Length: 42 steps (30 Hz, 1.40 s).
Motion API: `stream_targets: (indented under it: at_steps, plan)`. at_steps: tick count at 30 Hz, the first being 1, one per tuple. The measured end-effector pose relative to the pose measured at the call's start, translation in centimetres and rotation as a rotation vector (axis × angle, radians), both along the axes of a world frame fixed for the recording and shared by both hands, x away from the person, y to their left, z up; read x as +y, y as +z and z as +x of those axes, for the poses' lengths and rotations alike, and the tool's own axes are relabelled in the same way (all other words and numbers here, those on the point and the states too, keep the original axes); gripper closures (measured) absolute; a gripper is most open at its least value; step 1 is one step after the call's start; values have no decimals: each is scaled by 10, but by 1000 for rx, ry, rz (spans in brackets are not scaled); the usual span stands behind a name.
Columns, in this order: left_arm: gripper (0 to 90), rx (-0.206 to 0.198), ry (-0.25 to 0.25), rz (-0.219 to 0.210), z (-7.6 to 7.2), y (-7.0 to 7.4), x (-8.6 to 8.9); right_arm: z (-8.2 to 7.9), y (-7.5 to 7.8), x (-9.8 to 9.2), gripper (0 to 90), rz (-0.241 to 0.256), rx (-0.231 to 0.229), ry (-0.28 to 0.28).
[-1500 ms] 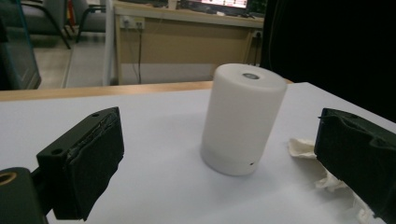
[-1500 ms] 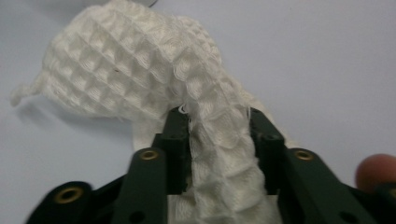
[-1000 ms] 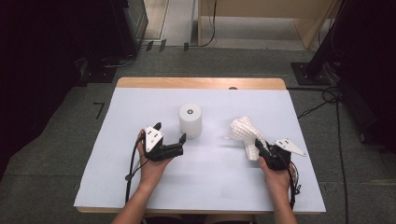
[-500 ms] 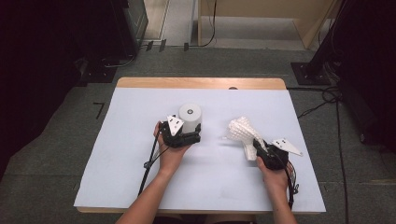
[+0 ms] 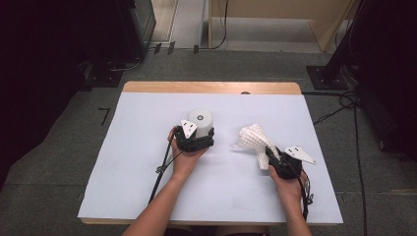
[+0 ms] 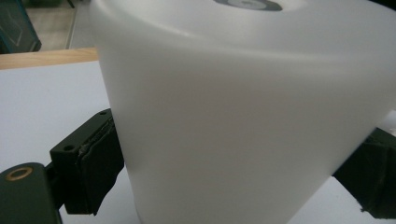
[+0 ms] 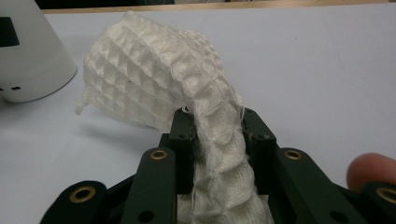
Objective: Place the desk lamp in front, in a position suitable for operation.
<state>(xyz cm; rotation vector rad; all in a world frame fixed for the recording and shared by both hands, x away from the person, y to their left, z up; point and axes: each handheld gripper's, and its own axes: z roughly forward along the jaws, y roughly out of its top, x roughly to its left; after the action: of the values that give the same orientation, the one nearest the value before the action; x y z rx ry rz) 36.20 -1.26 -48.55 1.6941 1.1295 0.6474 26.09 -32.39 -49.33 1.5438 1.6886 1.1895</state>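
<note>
On the white-covered surface (image 5: 147, 167) stands a white cylinder (image 5: 200, 119), upright, a little left of the middle. The left gripper (image 5: 196, 141) is set against its near side. In the left gripper view the fingers (image 6: 93, 163) stand wide, one on each side of the cylinder (image 6: 243, 116); the left pad lies right at its wall, while the right one sits at the picture's edge, so whether it presses the wall is hard to say.

To the right, well apart from the cylinder, lies a white waffle-knit cloth (image 5: 254, 140). The right gripper (image 5: 275, 160) holds its near end: in the right gripper view the fingers (image 7: 183, 130) are narrow, pinching a bunched strip of the cloth (image 7: 159, 88) between them, and the rest of the fabric arches up and forward and drops to the surface beyond. The cylinder's base (image 7: 28, 60) shows at that view's upper left.
</note>
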Motion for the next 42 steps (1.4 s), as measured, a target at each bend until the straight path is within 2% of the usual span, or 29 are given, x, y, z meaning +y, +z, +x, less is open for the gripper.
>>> stream_targets:
  at_steps: [2, 5, 9, 13, 18, 21, 24, 29, 31, 32, 34, 36, 39, 42]
  plan:
    - [62, 1, -9, 4, 1, 1, 1, 0, 0, 1, 702, -5, 0, -1]
    - [70, -9, -4, 26, 0, 1, 0, 1, 0, 1, 699, -10, -1, 0]
    - [81, -13, 8, 32, -2, 4, 0, 0, 0, 1, 699, -11, 1, -2]
    - [83, 4, -5, 18, -1, 6, 5, 1, 0, 1, 698, -10, 1, -2]
    - [81, -4, -25, 20, -2, 5, 4, 1, -1, 1, 697, -16, 0, -4]
    - [68, 6, -19, -8, 0, 3, 3, 1, -1, 2, 695, -17, 0, -3]
    - [37, 2, -5, 19, 2, 2, -2, 1, -1, 2, 692, -15, 3, -2]
    - [36, 3, 7, 17, 5, 0, -5, 1, -1, 3, 689, -23, 1, 3]
    - [36, 16, 4, 30, 8, 1, -7, 1, -1, 3, 688, -28, 1, 4]
    - [39, 29, 4, 38, 10, 1, -9, 1, -1, 3, 688, -31, 1, 7]
    - [57, 40, 13, 82, 13, 0, -13, 1, -1, 4, 686, -34, -1, 5]
    - [69, 42, 9, 77, 13, 0, -12, 1, -1, 5, 685, -34, 4, 6]
    - [80, 35, 2, 97, 12, 1, -12, 1, -1, 4, 684, -34, 0, 6]
    - [81, 51, -5, 95, 11, 2, -10, 1, -1, 5, 684, -33, 5, 7]
